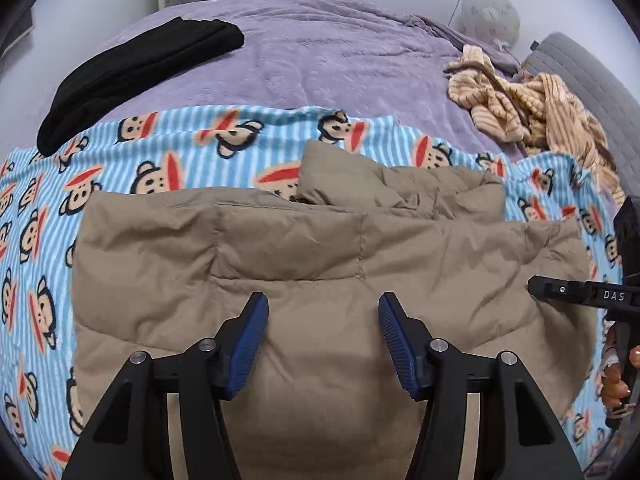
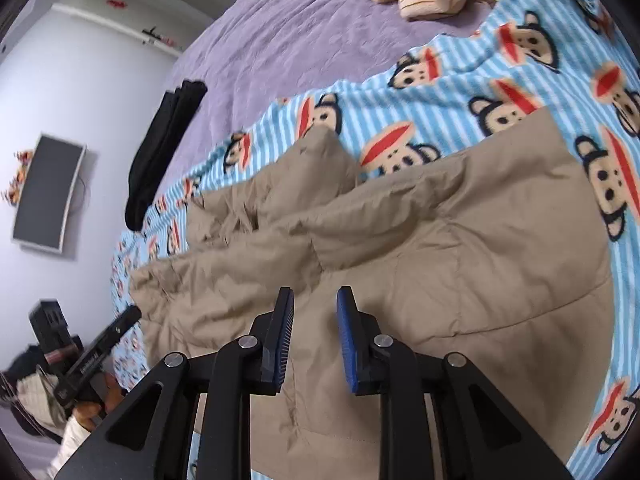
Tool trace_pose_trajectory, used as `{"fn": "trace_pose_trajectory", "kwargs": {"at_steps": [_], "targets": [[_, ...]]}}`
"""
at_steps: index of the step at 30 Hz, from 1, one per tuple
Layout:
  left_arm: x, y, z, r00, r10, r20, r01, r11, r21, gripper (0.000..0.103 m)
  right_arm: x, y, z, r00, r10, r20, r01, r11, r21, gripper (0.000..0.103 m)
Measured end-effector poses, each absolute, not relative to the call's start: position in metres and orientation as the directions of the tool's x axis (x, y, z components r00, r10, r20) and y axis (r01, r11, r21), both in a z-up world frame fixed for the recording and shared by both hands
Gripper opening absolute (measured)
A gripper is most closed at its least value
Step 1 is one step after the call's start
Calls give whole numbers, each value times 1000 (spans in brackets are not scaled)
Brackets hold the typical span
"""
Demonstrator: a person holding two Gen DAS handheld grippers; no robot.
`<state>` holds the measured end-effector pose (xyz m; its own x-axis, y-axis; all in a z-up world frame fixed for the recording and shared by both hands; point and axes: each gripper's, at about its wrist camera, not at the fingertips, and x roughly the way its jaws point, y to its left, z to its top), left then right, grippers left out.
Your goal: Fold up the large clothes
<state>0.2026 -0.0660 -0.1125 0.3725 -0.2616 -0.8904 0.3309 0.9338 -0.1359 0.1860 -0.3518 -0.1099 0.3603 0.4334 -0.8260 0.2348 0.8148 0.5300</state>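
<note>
A tan padded jacket point(image 1: 312, 256) lies partly folded on a blue striped monkey-print blanket point(image 1: 192, 136); it also shows in the right wrist view point(image 2: 460, 240). My left gripper point(image 1: 320, 304) is open and empty, held just above the jacket's near part. My right gripper point(image 2: 315, 300) is open with a narrower gap, empty, above the jacket's edge. The right gripper's finger shows at the right edge of the left wrist view point(image 1: 580, 294). The left gripper shows at the lower left of the right wrist view point(image 2: 100, 344).
The blanket lies on a purple bed cover point(image 1: 320, 52). A folded black garment point(image 1: 132, 72) lies at the far left, and a crumpled beige striped garment point(image 1: 532, 108) at the far right. A grey headboard point(image 1: 592, 80) is at the right. A wall screen point(image 2: 48, 192) shows in the right wrist view.
</note>
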Motion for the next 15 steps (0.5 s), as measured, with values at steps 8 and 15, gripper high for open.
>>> {"fn": "trace_pose_trajectory", "kwargs": {"at_steps": [8, 15], "targets": [[246, -85, -164, 406, -188, -894, 230, 968, -100, 60, 224, -345, -170, 366, 385, -847, 266, 829, 492, 19], [263, -53, -145, 458, -114, -882, 205, 979, -21, 60, 239, -357, -163, 354, 381, -854, 234, 848, 475, 16]]}}
